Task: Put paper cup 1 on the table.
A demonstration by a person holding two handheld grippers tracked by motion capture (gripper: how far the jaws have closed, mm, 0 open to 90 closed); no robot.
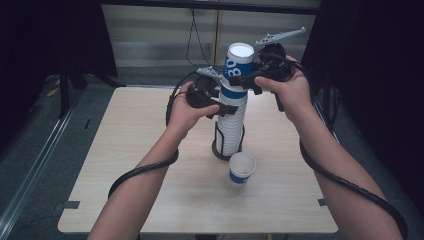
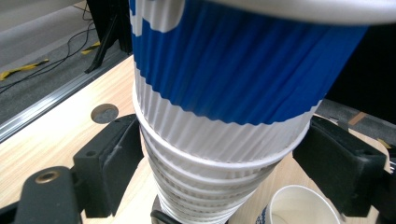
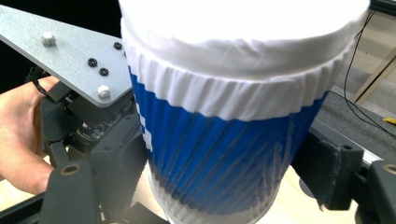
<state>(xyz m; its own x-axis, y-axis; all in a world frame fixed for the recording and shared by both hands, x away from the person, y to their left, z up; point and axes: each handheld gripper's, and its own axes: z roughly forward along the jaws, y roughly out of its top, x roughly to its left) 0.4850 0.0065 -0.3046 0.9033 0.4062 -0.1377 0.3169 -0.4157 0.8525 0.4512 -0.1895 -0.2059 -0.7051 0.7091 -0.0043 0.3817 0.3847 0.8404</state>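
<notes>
Both grippers meet at a tall stack of ribbed paper cups [image 1: 233,117] standing in a dark wire holder [image 1: 218,145] near the middle of a pale wooden table [image 1: 150,150]. From the high view, the left gripper [image 1: 225,108] sits lower, its jaws reaching in from the stack's left side around the white cups, while the right gripper [image 1: 239,80] sits higher, its jaws at the blue-and-white top cup [image 1: 238,62], which stands raised above the rest of the stack. That view also shows large white characters on the top cup's blue band, seemingly "80" or similar, though they cannot be read for certain, and a single blue-and-white cup [image 1: 242,167] standing upright on the table just in front of the holder, below and nearer the person than either gripper. The left gripper view shows what the high view cannot: its two black jaws stand on either side of the white ribbed cups just under the blue cup, close against them on both sides, moderately wide apart; the loose cup's open mouth appears beyond the right-hand jaw. The right gripper view shows its jaws pressed against the blue ribbed wall of the top cup from both sides, gripping it, with the other gripper's grey plate [image 3: 60,51] and a hand [image 3: 18,135] just behind to the left.
</notes>
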